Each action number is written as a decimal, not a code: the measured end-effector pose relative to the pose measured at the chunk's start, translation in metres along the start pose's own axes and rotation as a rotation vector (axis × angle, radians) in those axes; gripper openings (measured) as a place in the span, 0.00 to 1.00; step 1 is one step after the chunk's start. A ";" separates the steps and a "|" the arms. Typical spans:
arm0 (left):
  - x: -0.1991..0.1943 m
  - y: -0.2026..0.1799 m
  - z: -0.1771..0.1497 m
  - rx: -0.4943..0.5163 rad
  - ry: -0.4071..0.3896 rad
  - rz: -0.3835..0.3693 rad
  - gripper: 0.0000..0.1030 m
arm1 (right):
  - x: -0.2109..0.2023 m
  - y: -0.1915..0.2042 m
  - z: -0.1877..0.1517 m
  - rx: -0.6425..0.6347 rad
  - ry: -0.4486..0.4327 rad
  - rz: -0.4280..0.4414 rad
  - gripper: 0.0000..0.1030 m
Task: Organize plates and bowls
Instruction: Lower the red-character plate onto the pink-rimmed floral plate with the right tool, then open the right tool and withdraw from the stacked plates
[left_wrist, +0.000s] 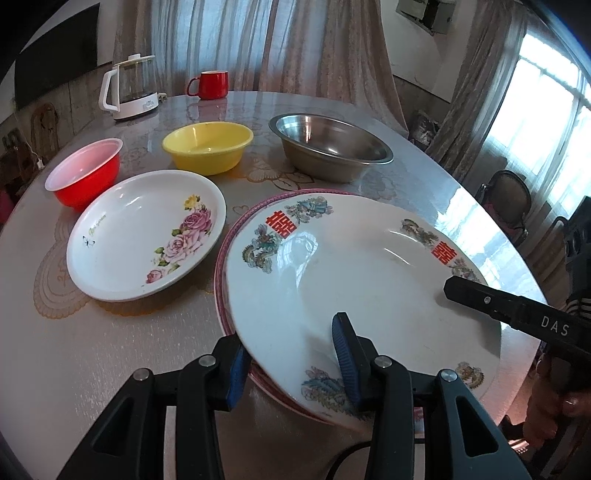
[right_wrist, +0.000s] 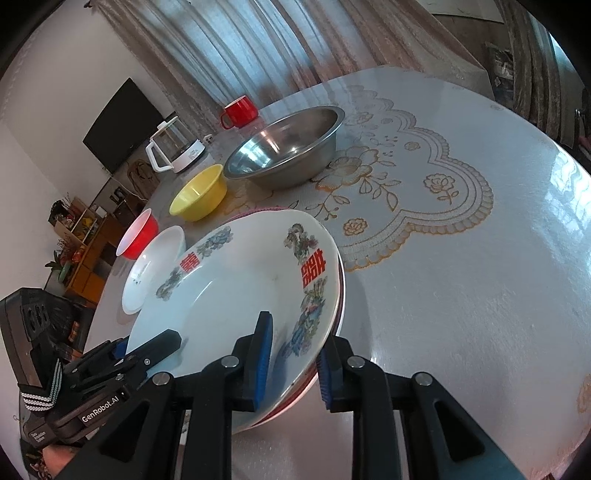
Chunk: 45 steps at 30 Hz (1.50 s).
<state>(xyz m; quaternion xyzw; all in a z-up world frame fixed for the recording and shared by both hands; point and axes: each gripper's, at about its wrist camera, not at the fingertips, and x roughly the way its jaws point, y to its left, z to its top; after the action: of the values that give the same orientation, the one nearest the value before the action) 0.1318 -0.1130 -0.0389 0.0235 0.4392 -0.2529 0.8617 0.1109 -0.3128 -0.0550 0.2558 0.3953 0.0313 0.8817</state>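
Plates: a large glazed plate (left_wrist: 354, 280) with red characters, likely heavy, slick and breakable, rests tilted on a pink-rimmed plate (left_wrist: 225, 240) at the desk's (left_wrist: 110, 354) near edge, each hand-held gripper, left (left_wrist: 291, 365) and right (right_wrist: 293, 363), grasping its rim from opposite sides.

A large white ceramic plate with red double-happiness characters and dragon-phoenix motifs (left_wrist: 354, 273) sits tilted on a pink-rimmed plate (left_wrist: 236, 229) beneath it, its near edge raised. Left of it on the bench lies a white shallow plate printed with pink roses (left_wrist: 122, 243), flat and upright. Behind stand three upright, separate bowls: a red plastic bowl with a white inside (left_wrist: 86, 173), a yellow plastic bowl (left_wrist: 208, 147), and a wide stainless-steel bowl (left_wrist: 330, 147).
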 end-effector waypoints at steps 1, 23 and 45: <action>-0.001 0.000 -0.001 -0.002 0.003 -0.007 0.42 | -0.001 -0.001 0.000 0.007 0.002 0.005 0.22; -0.017 -0.008 -0.014 0.064 -0.035 0.033 0.41 | -0.019 -0.002 -0.023 0.001 0.013 -0.015 0.21; -0.021 0.010 -0.015 0.014 -0.057 0.073 0.42 | -0.016 0.026 -0.030 -0.142 -0.001 -0.139 0.30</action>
<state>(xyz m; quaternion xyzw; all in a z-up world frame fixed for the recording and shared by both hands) 0.1150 -0.0917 -0.0339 0.0384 0.4114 -0.2248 0.8825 0.0827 -0.2821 -0.0484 0.1647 0.4085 -0.0022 0.8978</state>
